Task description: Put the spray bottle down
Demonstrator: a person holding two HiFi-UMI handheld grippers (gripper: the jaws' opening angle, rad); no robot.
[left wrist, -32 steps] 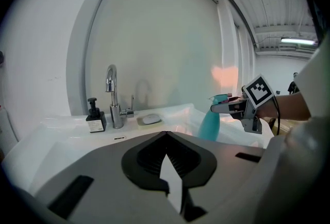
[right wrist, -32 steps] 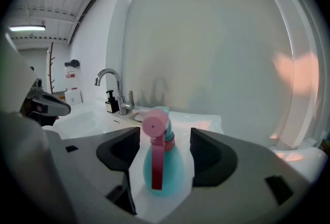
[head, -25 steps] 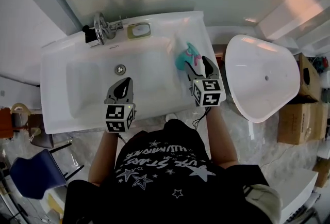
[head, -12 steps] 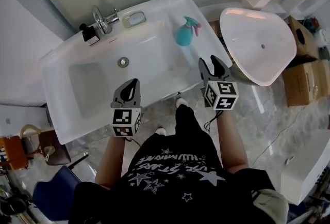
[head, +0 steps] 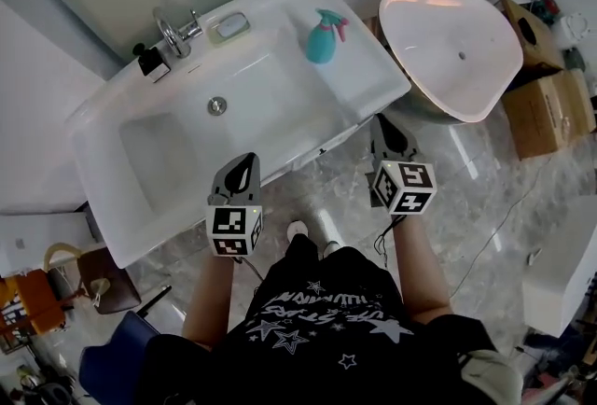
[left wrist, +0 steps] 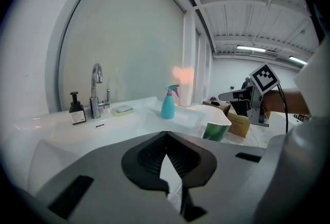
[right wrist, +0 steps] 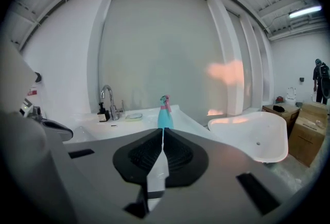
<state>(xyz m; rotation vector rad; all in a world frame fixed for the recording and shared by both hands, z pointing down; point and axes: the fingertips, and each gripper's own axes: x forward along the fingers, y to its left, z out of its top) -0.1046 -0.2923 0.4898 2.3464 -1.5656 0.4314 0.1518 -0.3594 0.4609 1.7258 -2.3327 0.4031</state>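
The spray bottle (head: 320, 39) stands upright on the flat ledge at the back right corner of the sink (head: 121, 235), its long axis vertical. The teal body sits below and the pink trigger head on top. The nozzle points toward the sink's right edge, away from the faucet (head: 173, 32) at the sink's back rim.

Both grippers hang off the sink's front edge, over the floor and well apart from the bottle. The left gripper (head: 246, 160) has its jaws clenched together on nothing. The right gripper (head: 382, 123), off the sink's front right corner, also has its jaws pressed tight and is empty. In the right gripper view the bottle (right wrist: 164, 113) stands far beyond the tips, straight ahead in line with the seam where the jaws meet. In the left gripper view it (left wrist: 167, 104) also stands far ahead.
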